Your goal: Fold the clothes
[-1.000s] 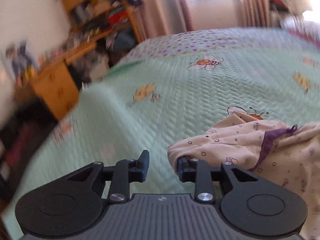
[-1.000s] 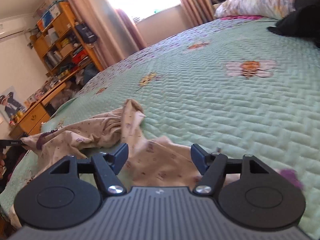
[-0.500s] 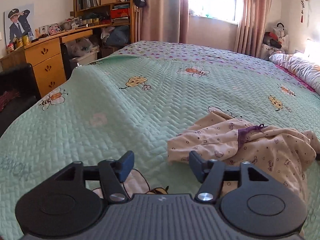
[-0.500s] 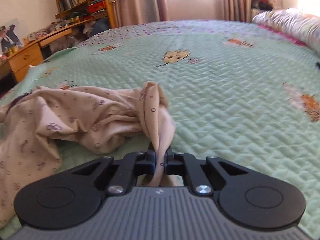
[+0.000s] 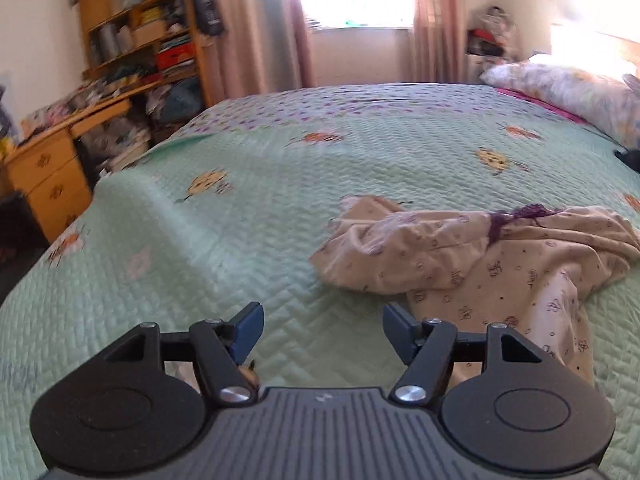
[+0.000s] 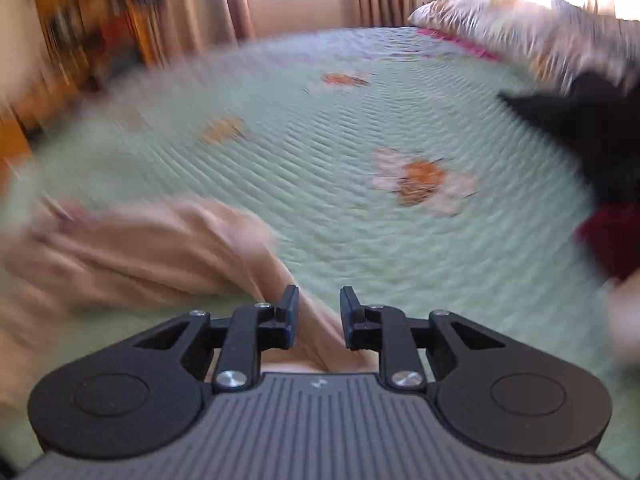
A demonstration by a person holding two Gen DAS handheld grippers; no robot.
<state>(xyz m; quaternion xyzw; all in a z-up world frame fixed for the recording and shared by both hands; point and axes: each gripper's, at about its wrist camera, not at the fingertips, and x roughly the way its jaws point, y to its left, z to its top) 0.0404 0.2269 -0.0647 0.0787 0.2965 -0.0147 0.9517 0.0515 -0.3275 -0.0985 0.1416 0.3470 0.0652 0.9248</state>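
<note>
A cream printed garment [image 5: 460,252] with a purple trim [image 5: 516,216] lies crumpled on the green quilted bedspread [image 5: 260,220], ahead and to the right of my left gripper [image 5: 322,332]. That gripper is open, with nothing but quilt between its fingers. The right wrist view is blurred by motion. In it the same garment [image 6: 140,256] spreads to the left, and a fold of it runs down between the fingers of my right gripper [image 6: 319,312]. The jaws stand a little apart and are not pinching the cloth.
A black piece of clothing [image 6: 592,128] and something dark red [image 6: 612,236] lie at the right on the bedspread [image 6: 360,120]. A pillow [image 5: 568,92] sits at the far right. A wooden desk [image 5: 44,176] and shelves [image 5: 148,28] stand beyond the bed's left edge.
The right gripper, shut on a fold of the garment half a second ago, has parted its jaws and is swinging fast. The left gripper has opened wider and drawn back from the garment.
</note>
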